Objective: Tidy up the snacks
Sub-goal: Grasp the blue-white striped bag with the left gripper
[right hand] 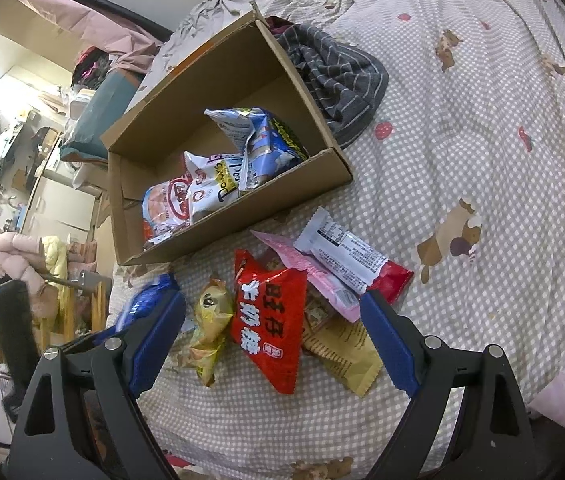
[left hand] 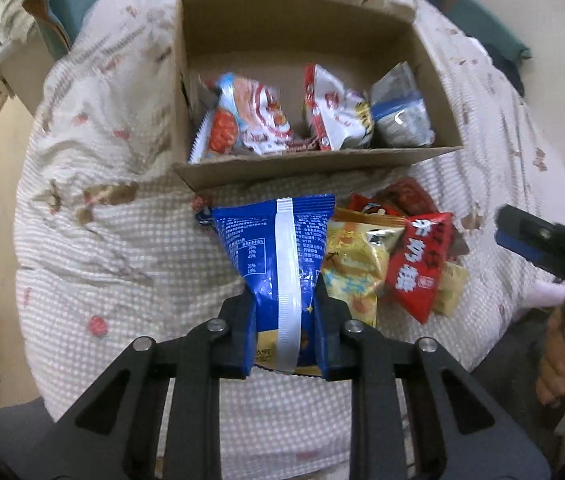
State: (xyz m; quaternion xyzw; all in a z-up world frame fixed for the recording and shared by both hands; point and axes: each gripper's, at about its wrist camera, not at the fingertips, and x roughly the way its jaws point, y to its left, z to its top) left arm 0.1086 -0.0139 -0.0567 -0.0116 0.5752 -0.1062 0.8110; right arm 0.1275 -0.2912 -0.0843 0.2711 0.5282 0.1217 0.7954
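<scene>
My left hand-held gripper (left hand: 282, 320) is clamped on a blue snack bag (left hand: 278, 248), back side up, with a white seam strip and small white print I can't read. It hangs over the bed (left hand: 102, 240), just in front of the near wall of the cardboard box (left hand: 302, 168). I count three packets in the box: a red-and-white one (right hand: 170, 204), a white one (right hand: 210, 188) lettered "Dowis" as far as I can tell, and a blue-and-silver one (right hand: 258, 140). My right hand-held gripper (right hand: 272, 332) stands wide apart over the loose pile on the bed, holding nothing. There a red packet with Chinese characters (right hand: 270, 320) lies beside a yellow one (right hand: 210, 320), a pink one (right hand: 318, 276), a white-and-red bar (right hand: 350, 256) and a tan wrapper (right hand: 346, 352).
</scene>
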